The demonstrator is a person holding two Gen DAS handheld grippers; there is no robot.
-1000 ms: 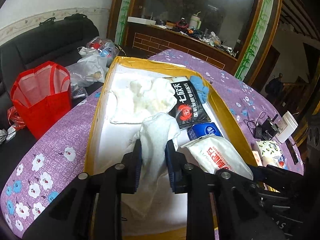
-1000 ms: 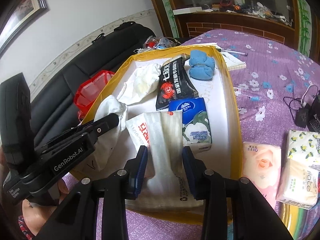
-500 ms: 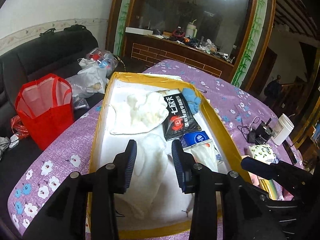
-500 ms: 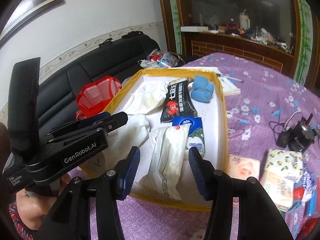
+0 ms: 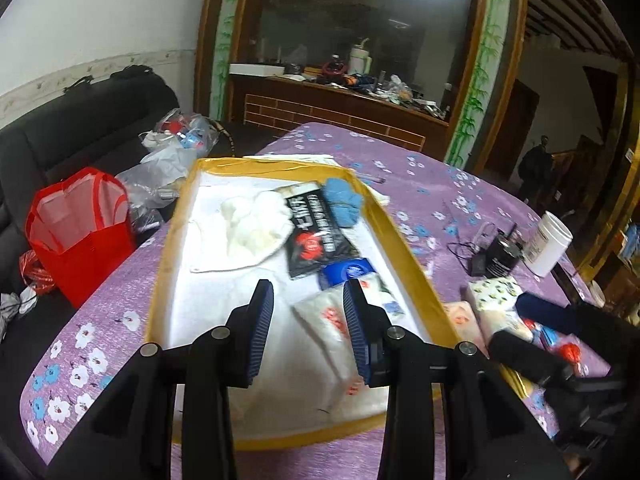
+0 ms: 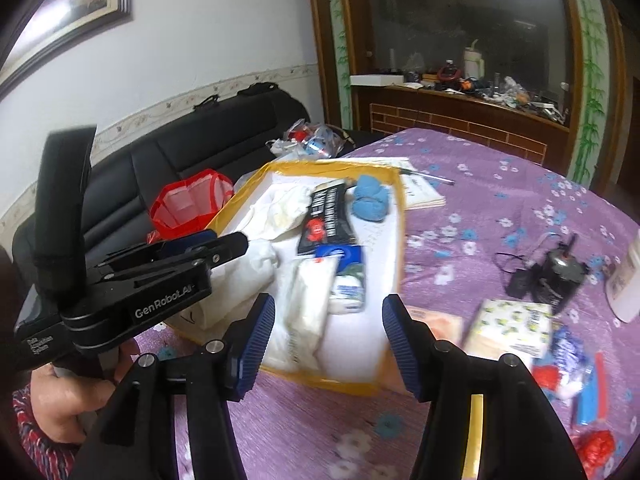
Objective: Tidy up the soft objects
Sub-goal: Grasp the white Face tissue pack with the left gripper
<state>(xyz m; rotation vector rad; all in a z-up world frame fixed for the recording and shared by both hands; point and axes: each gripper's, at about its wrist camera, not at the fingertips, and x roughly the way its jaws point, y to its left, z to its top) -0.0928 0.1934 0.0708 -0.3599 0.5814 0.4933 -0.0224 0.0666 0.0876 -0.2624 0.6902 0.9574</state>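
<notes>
A yellow-rimmed tray (image 5: 404, 240) on the purple table holds white cloths (image 5: 252, 224), a black packet (image 5: 316, 228), a blue woolly item (image 5: 342, 202), a blue tissue pack (image 5: 348, 270) and a white wipes pack (image 5: 328, 320). My left gripper (image 5: 308, 332) is open and empty above the tray's near end. My right gripper (image 6: 328, 344) is open and empty over the tray's (image 6: 396, 240) near right corner; the wipes pack (image 6: 304, 312) lies below it. The left gripper (image 6: 224, 246) also shows in the right wrist view.
Tissue packs (image 6: 512, 328) and small red and blue packets (image 6: 576, 372) lie right of the tray. A black charger (image 6: 556, 272) and white jar (image 5: 548, 248) stand farther right. A red bag (image 5: 80, 232) sits by the black sofa on the left.
Both grippers opened, the left letting go of the white cloth and the right of the wipes pack. Both pulled back and up from the tray.
</notes>
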